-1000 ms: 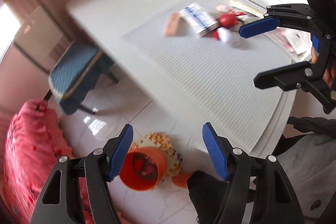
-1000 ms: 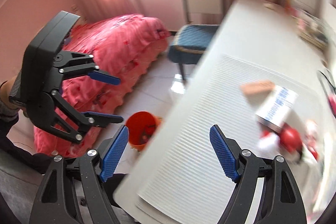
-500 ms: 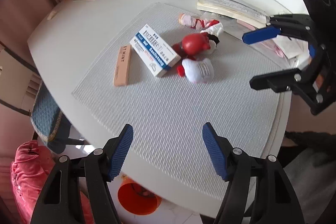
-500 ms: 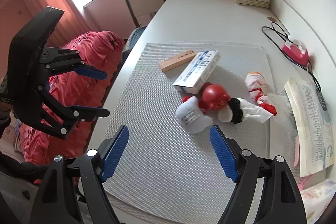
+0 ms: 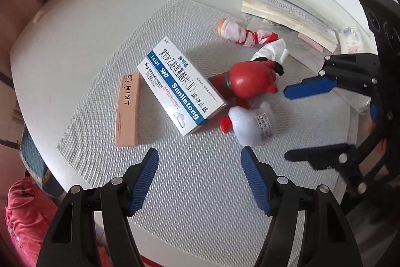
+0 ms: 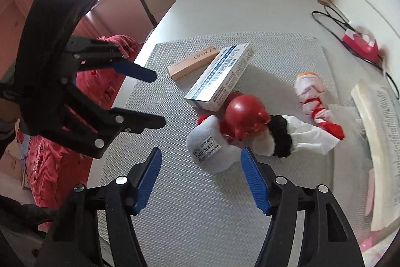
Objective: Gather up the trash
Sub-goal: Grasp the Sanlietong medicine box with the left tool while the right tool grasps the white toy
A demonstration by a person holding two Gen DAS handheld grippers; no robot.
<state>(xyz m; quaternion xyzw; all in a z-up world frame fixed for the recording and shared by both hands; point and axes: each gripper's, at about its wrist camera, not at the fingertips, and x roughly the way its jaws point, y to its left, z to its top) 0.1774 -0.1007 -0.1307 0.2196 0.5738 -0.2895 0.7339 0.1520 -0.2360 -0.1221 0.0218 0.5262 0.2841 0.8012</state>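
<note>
Hovered above mat [image 5: 200,182] with both tools empty: left gripper [image 5: 200,179] spread wide, right gripper [image 6: 200,175] just narrowed, nothing pinched. Spotted mid-mat: two boxes — pill box [image 5: 182,86], mint box [image 5: 127,109] — light, stiff, best pinched across narrow sides; one soft doll [image 6: 240,131]; one crumpled wrapper [image 6: 312,96].

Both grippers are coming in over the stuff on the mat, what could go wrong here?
1. The medicine box leans on the red and white plush toy, so pulling either one may shift or topple the other.
2. The left gripper and right gripper, both open and empty, the right's jaws just narrowing, hover close together and might collide.
3. The toy is soft and lumpy, so a pinch might slip.
</note>
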